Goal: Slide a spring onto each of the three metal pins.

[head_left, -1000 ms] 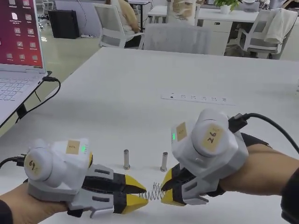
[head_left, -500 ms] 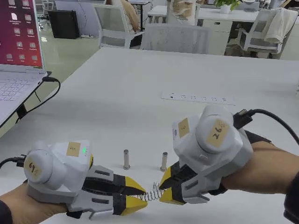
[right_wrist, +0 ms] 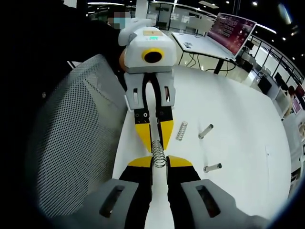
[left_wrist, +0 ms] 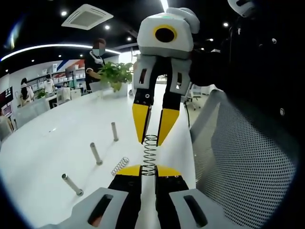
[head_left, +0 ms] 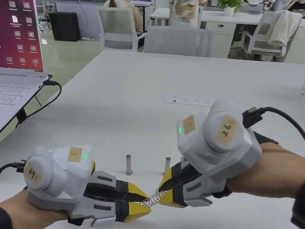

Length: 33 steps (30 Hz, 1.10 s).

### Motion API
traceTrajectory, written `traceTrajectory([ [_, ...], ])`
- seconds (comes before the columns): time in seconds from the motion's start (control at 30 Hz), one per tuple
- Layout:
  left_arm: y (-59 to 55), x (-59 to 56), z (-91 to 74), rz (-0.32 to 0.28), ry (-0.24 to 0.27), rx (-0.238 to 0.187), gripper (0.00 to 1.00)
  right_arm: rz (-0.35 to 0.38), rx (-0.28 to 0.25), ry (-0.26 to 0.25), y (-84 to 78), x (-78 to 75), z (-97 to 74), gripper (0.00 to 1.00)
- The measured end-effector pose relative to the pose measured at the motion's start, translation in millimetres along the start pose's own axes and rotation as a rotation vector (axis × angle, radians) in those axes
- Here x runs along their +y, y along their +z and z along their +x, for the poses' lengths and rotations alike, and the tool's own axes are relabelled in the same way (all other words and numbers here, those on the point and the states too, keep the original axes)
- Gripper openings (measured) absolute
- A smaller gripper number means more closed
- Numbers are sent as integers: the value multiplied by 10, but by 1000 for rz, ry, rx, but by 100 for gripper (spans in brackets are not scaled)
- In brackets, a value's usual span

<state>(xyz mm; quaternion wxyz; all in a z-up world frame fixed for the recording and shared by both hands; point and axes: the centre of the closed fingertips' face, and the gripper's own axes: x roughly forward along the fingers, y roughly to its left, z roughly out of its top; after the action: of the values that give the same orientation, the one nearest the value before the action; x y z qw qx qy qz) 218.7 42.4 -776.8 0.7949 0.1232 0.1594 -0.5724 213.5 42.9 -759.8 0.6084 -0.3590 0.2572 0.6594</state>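
Note:
A small steel spring point(head_left: 152, 199) hangs just above the white table, stretched between my two grippers. My left gripper point(head_left: 141, 203) is shut on its left end and my right gripper point(head_left: 163, 192) on its right end. In the left gripper view my own jaws point(left_wrist: 149, 170) pinch the spring point(left_wrist: 149, 152), and the right gripper point(left_wrist: 152, 139) holds its far end. Three bare metal pins point(left_wrist: 96, 153) stand upright in a row, with a second spring point(left_wrist: 120, 166) lying loose beside them. Two pins point(head_left: 128, 164) show just behind the gripper tips in the head view.
An open laptop point(head_left: 16, 52) sits at the table's left edge, its black cable point(head_left: 45, 100) trailing over the top. A white power strip point(head_left: 189, 100) lies farther back. Mesh chairs point(head_left: 178, 40) stand beyond the far edge, and another mesh chair point(left_wrist: 248, 157) is beside me.
Both grippers keep hold of the spring. The right gripper has edged up and slightly left, so the spring now slants between the tips. The pins have not moved.

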Motion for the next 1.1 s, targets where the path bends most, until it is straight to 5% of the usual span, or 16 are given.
traceTrajectory([
  [1.1, 168, -16, -34, 4, -4, -72, 1, 101, -123, 50, 91, 21, 41, 9],
])
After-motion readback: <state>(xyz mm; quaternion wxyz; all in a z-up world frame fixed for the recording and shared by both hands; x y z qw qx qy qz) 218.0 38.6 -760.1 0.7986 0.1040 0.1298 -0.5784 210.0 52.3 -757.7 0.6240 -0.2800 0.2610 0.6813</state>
